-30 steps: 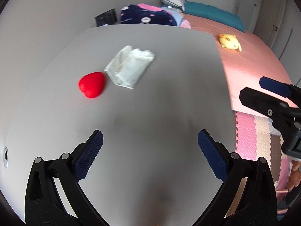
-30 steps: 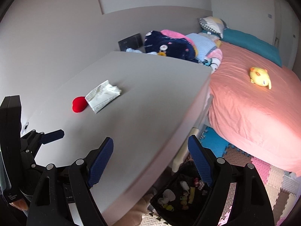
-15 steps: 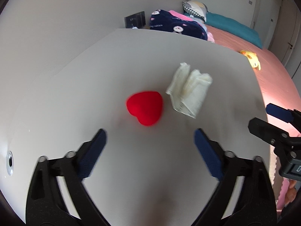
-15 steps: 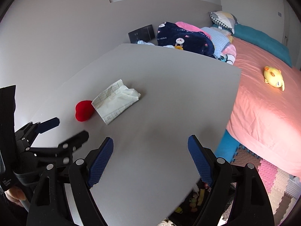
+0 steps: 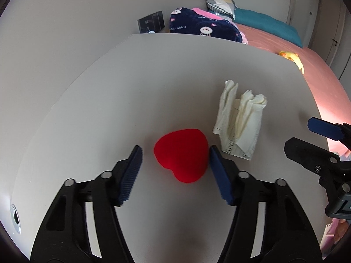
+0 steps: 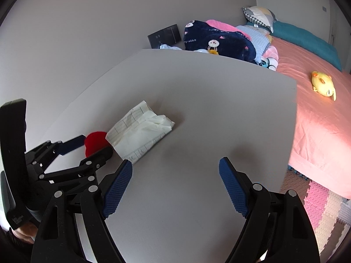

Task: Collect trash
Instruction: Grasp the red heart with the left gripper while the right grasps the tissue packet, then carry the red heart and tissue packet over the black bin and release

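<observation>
Left gripper [image 5: 175,171] over grey table [image 5: 153,76], jaws closing with red heart-shaped object [image 5: 182,154] between them; right pad looks at or just off the heart's edge, left pad clearly apart, contact uncertain through the fisheye. Crumpled white paper wrapper [image 5: 240,120] lies just beside the heart, toward the bed [image 6: 318,120]. Right gripper [image 6: 175,186] spread wide above bare tabletop, nothing between its pads
</observation>
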